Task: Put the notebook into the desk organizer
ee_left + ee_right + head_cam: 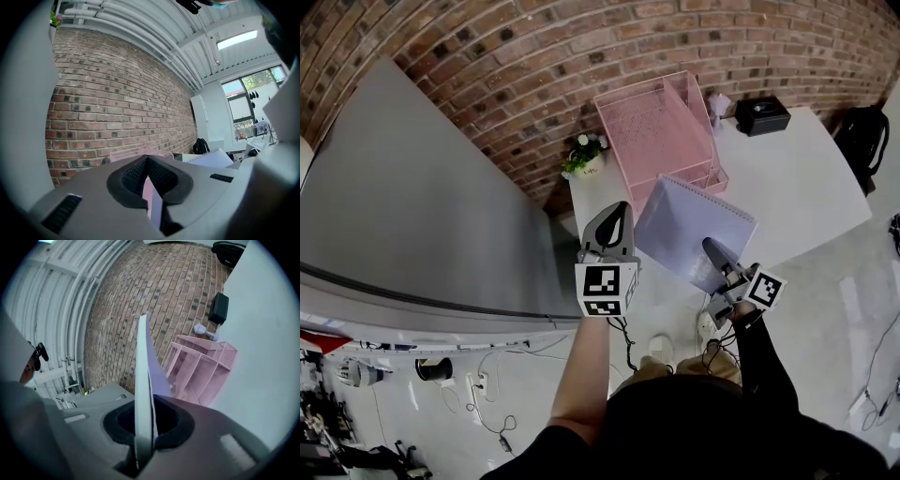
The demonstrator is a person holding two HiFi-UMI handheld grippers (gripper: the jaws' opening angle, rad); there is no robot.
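Right gripper point(712, 248) clamps notebook point(689, 225) by its lower edge, centre frame, just below pink desk organizer point(656, 122). Left gripper point(617, 217) jaws together, empty. Risk: the one-edge grip lets pages sag and snag a divider.

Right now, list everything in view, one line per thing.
desk organizer: one, pink mesh, on the table against the brick wall
notebook: one, lavender, spiral-bound, held above the table in front of the organizer
potted plant: one, green with white flowers, on the table corner left of the organizer
box: one, black, on the table right of the organizer
table: one, white, by the wall
bag: one, black, on the floor right of the table
left gripper: one, grey, jaws together, empty, left of the notebook
right gripper: one, grey, shut on the notebook's near edge
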